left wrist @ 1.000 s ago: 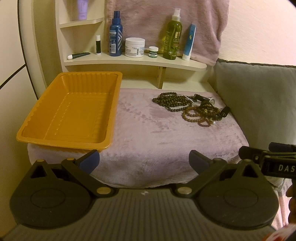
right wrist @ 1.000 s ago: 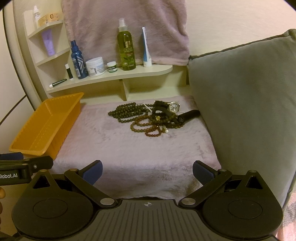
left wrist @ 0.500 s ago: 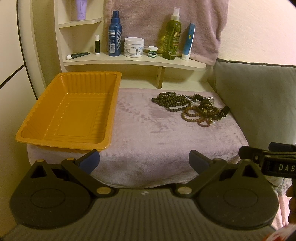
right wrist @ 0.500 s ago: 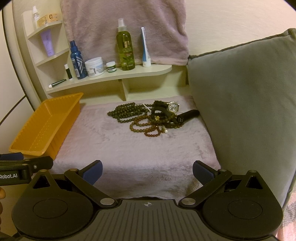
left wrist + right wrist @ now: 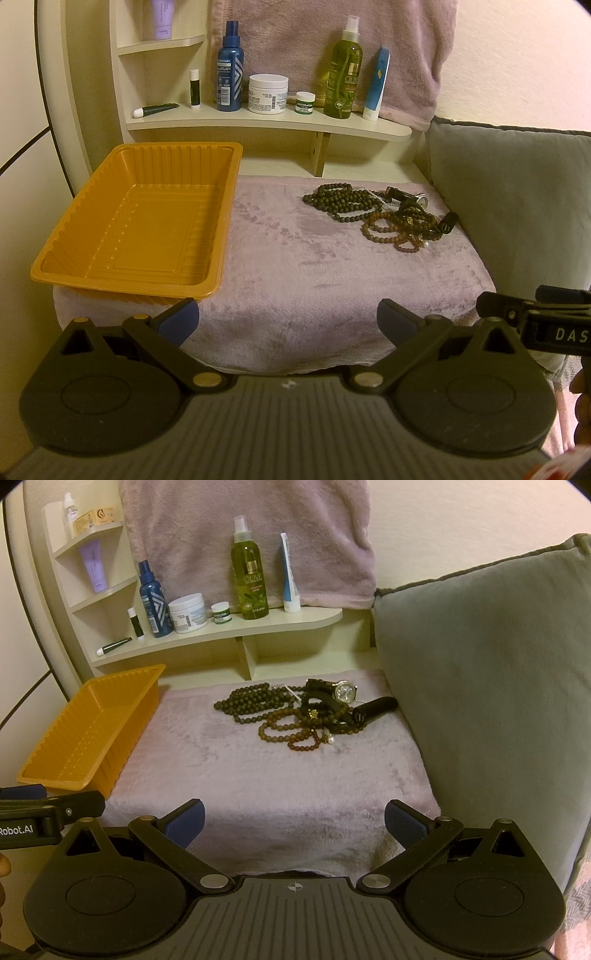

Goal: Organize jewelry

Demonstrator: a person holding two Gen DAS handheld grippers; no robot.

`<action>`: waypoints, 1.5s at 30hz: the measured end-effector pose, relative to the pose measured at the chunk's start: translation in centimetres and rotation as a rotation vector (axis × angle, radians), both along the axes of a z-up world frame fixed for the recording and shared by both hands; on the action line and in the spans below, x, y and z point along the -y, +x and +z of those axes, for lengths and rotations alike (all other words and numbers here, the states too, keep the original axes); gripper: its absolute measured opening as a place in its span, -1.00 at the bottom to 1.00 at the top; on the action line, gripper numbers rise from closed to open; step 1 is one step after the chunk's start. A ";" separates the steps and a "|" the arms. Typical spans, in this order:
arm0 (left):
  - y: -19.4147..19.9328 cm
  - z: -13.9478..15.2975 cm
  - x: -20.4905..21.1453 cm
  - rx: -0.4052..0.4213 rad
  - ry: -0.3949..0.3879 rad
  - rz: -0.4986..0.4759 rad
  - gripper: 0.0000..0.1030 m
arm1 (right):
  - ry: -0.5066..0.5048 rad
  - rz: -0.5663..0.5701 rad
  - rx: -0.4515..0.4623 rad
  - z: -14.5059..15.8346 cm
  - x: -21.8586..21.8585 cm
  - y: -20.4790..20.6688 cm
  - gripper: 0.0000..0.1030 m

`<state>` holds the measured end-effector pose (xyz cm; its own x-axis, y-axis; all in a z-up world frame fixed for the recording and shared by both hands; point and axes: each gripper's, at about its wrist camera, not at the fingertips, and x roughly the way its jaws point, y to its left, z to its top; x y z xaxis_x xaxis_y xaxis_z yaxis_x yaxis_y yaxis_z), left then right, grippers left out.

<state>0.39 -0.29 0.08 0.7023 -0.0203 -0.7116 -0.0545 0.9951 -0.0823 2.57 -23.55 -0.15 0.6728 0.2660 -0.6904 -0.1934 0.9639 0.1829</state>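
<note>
On a mauve plush cloth [image 5: 280, 775]: tangled jewelry pile [image 5: 306, 712], orange tray [image 5: 140, 221] to its left

Dark bead strand [image 5: 251, 703], brown bead strand [image 5: 284, 725], reddish bracelet [image 5: 304, 743], wristwatch [image 5: 341, 691] and black cylindrical case [image 5: 375, 708] are heaped together at the far right of the cloth, beside a grey cushion [image 5: 487, 686] and well apart from the tray, in which no jewelry is seen. Left gripper [image 5: 288, 323] and right gripper [image 5: 293, 819] are held at the near edge of the cloth, jaws spread wide, nothing grasped. Bottles, jars and tubes are ranged on a shelf [image 5: 266, 123] behind
</note>
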 end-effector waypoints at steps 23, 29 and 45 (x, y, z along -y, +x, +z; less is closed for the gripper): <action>0.0 0.0 0.3 0.001 -0.007 0.000 0.98 | 0.001 0.000 -0.005 0.0 0.0 -0.1 0.99; 0.0 0.0 0.3 0.002 -0.005 -0.001 0.98 | 0.001 -0.001 -0.006 0.0 0.0 -0.1 0.99; 0.1 0.6 -1.7 0.036 -0.071 0.044 0.95 | 0.001 -0.014 0.001 -0.5 0.1 0.2 0.99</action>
<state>0.51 1.39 0.65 0.7288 -0.0378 -0.6837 -0.0943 0.9834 -0.1548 2.74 -23.63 -0.64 0.6772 0.2572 -0.6894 -0.1796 0.9664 0.1841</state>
